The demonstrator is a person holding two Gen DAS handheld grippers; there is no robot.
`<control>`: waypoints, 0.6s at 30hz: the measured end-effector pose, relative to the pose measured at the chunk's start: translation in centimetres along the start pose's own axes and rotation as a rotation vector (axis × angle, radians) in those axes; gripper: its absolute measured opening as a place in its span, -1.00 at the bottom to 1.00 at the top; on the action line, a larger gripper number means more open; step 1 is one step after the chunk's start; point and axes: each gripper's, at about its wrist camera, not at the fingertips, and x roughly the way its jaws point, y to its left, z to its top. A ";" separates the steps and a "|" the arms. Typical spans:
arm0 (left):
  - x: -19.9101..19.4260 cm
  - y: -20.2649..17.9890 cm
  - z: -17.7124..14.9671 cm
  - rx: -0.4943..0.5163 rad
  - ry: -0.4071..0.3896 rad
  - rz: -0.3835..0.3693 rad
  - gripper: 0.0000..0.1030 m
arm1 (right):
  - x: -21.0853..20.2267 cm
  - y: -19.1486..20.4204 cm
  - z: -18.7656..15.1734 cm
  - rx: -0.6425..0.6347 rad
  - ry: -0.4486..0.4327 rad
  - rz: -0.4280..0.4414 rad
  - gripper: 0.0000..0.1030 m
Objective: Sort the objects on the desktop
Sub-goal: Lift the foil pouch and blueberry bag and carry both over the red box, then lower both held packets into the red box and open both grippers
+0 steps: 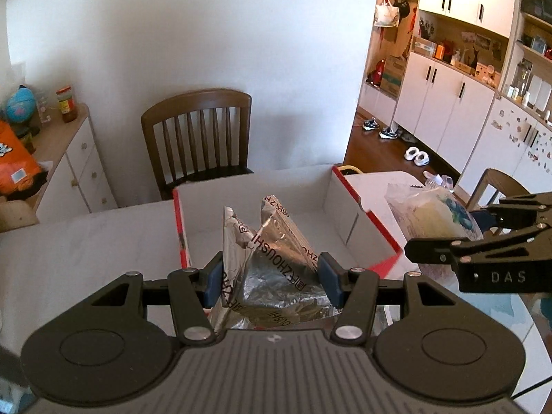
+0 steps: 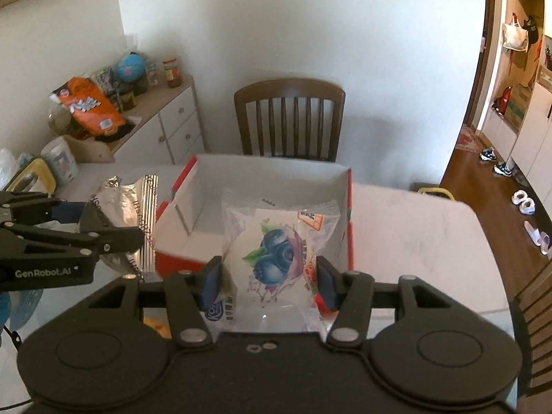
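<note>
My left gripper (image 1: 272, 276) is shut on a crumpled silver foil snack packet (image 1: 276, 252), held above the near edge of an open red-and-white cardboard box (image 1: 179, 220). The same packet (image 2: 127, 220) shows at the left of the right wrist view, in the left gripper (image 2: 114, 238). My right gripper (image 2: 269, 279) is shut on a clear packet with a blueberry picture (image 2: 276, 252), held in front of the box (image 2: 350, 207). The right gripper (image 1: 448, 238) and its packet (image 1: 427, 217) appear at the right of the left wrist view. The box's white inside looks bare.
The box stands on a white table (image 1: 86, 241). A brown wooden chair (image 1: 200, 134) is behind it against the wall. A low white cabinet (image 2: 162, 117) with an orange bag (image 2: 89, 107), a globe and a jar is at the left. Another chair (image 1: 496, 183) is at the right.
</note>
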 end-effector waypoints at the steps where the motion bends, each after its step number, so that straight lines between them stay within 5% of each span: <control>1: 0.5 0.1 0.5 0.002 0.000 -0.001 0.08 | 0.3 -0.2 0.4 -0.001 -0.001 0.001 0.07; 18: 11.1 2.1 3.4 0.007 0.138 0.004 0.08 | 8.5 -2.4 2.4 -0.053 0.065 -0.015 0.07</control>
